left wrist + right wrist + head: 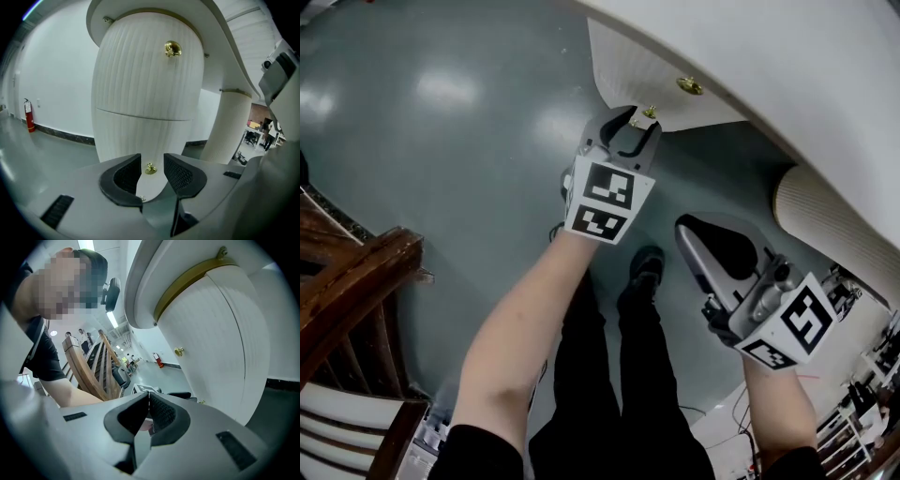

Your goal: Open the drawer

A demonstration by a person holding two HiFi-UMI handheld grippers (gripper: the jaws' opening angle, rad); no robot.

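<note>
Left tool [152,164], jaws apart, is lined up on the lower brass knob [150,168] so that the knob sits in the gap between the two ribbed pads; neither pad presses on it, so nothing is gripped. Right tool [689,230], jaws together with nothing between them, hangs lower and nearer the person's body, well apart from the furniture, which leaves the approach free for the left one. Grey floor [441,112] carries the white rounded cabinet [787,56] directly ahead. A curved seam splits its ribbed face into an upper drawer front [145,70] and a lower drawer front [136,136]. The lower drawer front, judged to be the target because the open jaws frame its knob, looks closed and flush with the panel above. An upper brass knob [172,49] stands untouched well above the jaws. The knob is small and round, so the pads probably need to close squarely on its neck before any pull, or they may slip off the polished brass
</note>
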